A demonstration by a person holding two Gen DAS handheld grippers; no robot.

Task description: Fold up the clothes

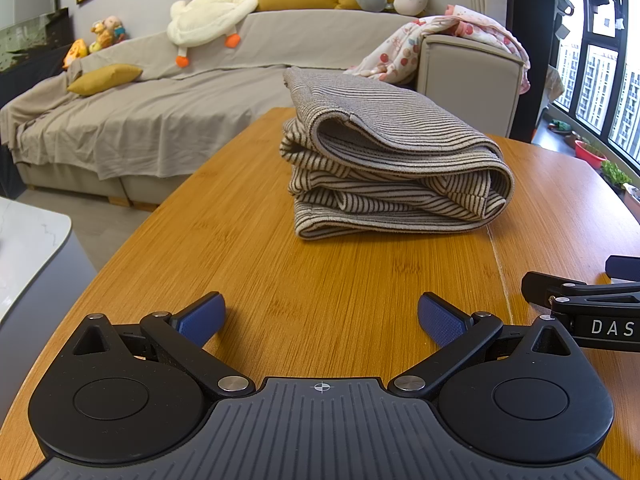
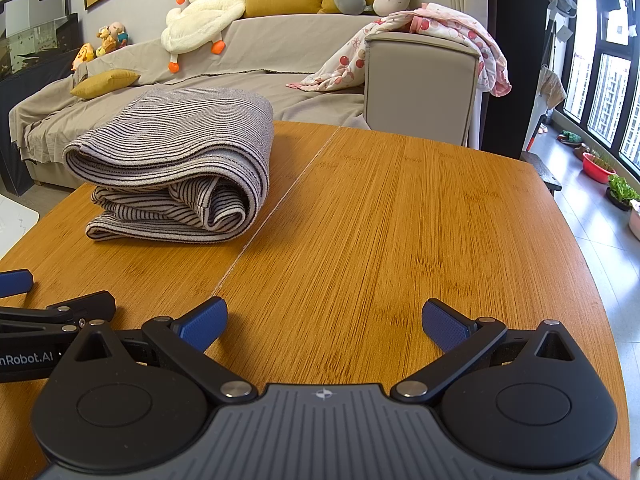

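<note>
A striped grey and cream garment lies folded in a thick stack on the wooden table. In the right wrist view it sits at the table's far left. My left gripper is open and empty, low over the table, well short of the garment. My right gripper is open and empty, beside the left one and to the right of the garment. Part of the right gripper shows at the right edge of the left wrist view. Part of the left gripper shows at the left edge of the right wrist view.
A grey covered sofa with yellow cushions, a plush duck and a flowered blanket stands behind the table. A white marble counter is at the left. Windows, a red basin and plants are on the right.
</note>
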